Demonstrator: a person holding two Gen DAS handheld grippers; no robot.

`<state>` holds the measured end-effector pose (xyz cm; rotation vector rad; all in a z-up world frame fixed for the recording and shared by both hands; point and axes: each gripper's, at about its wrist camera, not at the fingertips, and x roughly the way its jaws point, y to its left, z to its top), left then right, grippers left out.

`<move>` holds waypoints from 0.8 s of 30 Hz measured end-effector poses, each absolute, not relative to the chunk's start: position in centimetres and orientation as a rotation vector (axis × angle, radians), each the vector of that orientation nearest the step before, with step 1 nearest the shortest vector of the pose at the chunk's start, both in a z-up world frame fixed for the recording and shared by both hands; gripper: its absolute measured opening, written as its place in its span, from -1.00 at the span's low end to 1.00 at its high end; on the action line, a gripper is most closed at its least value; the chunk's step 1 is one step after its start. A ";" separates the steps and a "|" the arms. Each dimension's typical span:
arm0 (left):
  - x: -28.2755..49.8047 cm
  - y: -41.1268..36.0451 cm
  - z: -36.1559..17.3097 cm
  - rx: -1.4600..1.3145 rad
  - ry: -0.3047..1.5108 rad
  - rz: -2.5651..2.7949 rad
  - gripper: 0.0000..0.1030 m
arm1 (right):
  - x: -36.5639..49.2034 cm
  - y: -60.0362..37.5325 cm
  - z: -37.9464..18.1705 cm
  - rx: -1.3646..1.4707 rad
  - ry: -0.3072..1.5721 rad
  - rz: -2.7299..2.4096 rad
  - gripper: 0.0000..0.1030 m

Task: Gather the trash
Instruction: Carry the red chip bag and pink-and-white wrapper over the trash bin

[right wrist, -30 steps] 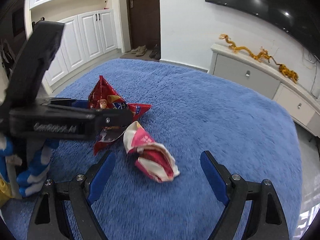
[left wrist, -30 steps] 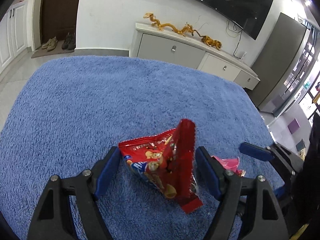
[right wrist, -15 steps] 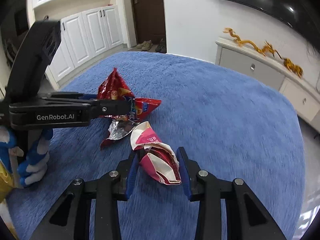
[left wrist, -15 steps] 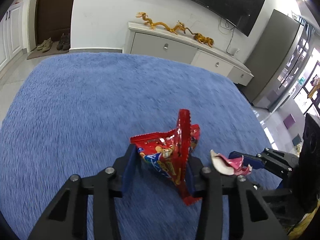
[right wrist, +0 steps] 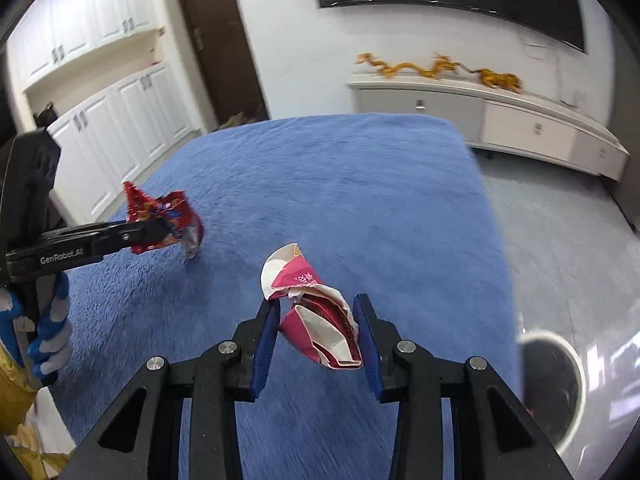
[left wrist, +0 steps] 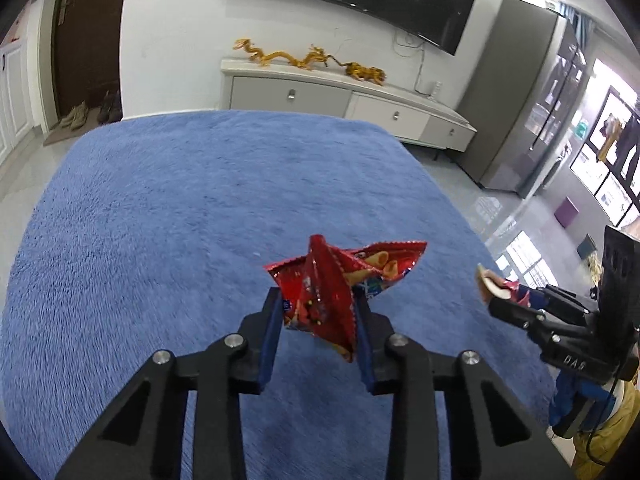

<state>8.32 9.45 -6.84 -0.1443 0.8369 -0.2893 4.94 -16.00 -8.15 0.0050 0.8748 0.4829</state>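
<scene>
My left gripper [left wrist: 316, 312] is shut on a crumpled red snack bag [left wrist: 336, 284] and holds it above the blue rug [left wrist: 180, 208]. My right gripper [right wrist: 316, 324] is shut on a crushed pink and white paper carton [right wrist: 316, 312], also lifted off the rug [right wrist: 360, 184]. In the right wrist view the left gripper [right wrist: 160, 232] with the red bag [right wrist: 160, 220] is at the left. In the left wrist view the right gripper [left wrist: 504, 300] with the carton [left wrist: 492, 286] is at the right.
A dark round bin [right wrist: 548, 380] with a white rim stands on the floor to the right of the rug. A low white TV cabinet [left wrist: 340, 96] runs along the far wall. White cupboards [right wrist: 100, 120] and a dark door [right wrist: 216, 40] are at the left.
Both grippers closed on their trash a second ago and have since lifted it off the rug. The right gripper has swung toward the rug's right edge, where the bin has come into view.
</scene>
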 end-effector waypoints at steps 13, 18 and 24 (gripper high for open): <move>4.3 2.6 -4.6 0.038 0.783 -0.258 -0.41 | -0.3 -24.5 -7.0 0.144 0.832 0.351 -0.31; 4.0 0.4 -3.8 0.099 0.749 -0.253 -0.41 | -0.7 -26.5 -6.9 0.186 0.807 0.322 -0.31; 4.6 -1.9 -3.4 0.147 0.740 -0.257 -0.41 | -0.7 -28.3 -6.9 0.221 0.782 0.292 -0.31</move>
